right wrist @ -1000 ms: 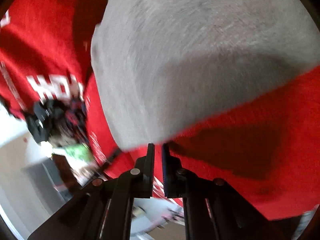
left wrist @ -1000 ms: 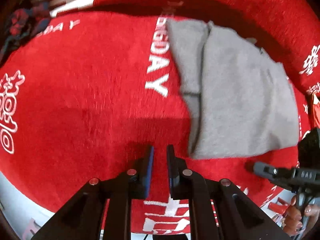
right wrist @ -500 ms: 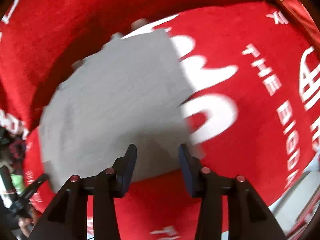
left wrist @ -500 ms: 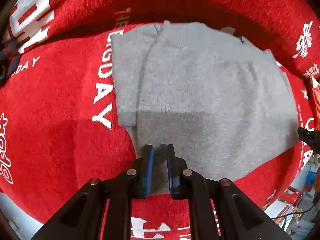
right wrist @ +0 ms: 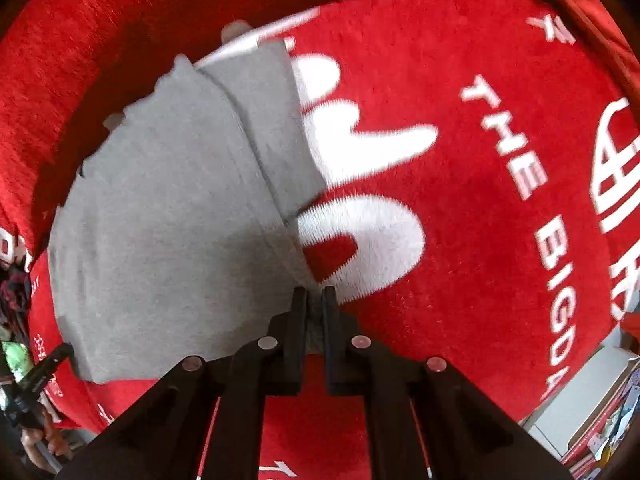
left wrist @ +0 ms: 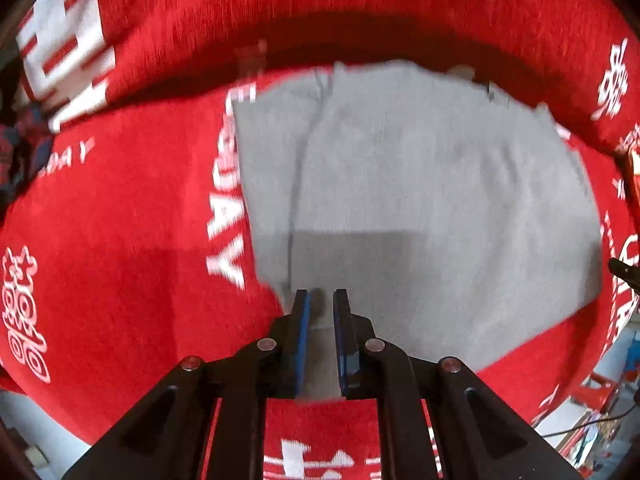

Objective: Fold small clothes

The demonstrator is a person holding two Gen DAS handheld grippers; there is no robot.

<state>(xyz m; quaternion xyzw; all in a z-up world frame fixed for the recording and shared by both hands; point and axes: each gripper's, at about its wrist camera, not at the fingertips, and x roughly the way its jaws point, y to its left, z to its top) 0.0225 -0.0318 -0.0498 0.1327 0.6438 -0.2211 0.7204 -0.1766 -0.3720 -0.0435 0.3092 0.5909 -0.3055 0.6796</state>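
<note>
Both the left gripper (left wrist: 320, 300) and right gripper (right wrist: 315, 300) stand clamped on near edges of the grey garment (left wrist: 420, 200) over the red cloth (left wrist: 120, 220).

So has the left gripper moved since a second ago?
Yes. The left gripper went right from bare red cloth, past the white lettering, onto the grey garment.

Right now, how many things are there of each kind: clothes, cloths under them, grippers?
Grey garments: 1
Red printed cloths underneath: 1
Grippers: 2, the left gripper and the right gripper, each shut on an edge of the garment
Total: 4
</note>
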